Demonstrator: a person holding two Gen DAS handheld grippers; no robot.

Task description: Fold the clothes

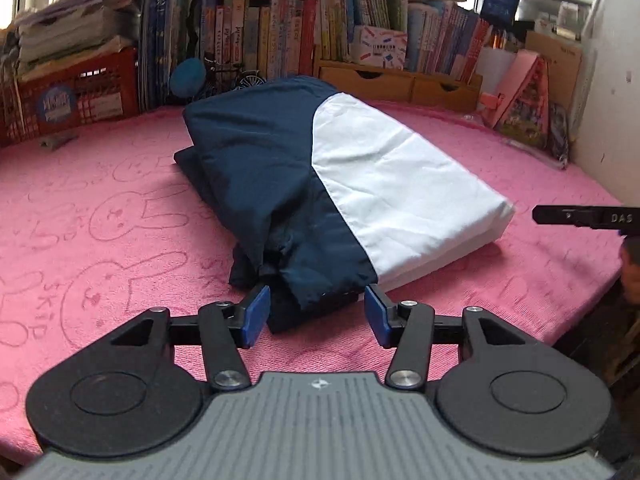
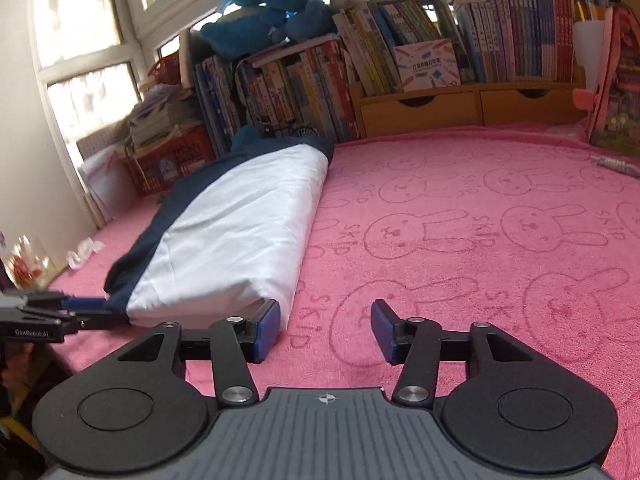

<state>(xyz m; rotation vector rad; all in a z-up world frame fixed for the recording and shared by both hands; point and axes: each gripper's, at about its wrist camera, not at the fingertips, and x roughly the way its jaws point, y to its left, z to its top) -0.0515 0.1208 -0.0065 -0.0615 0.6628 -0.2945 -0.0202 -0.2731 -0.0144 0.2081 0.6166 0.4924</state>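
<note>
- On the left, our left gripper (image 1: 316, 316) has its fingers apart, straddling the navy near end of the folded garment (image 1: 320, 184) without pinching it.
- The garment, navy and white, lies as a long bundle on the pink bunny blanket (image 1: 100, 220); we judge it light, soft and slippery, liable to unroll.
- We would grip it at the thick folded edge.
- On the right, our right gripper (image 2: 325, 330) has its fingers apart and empty, just beside the white corner.
</note>
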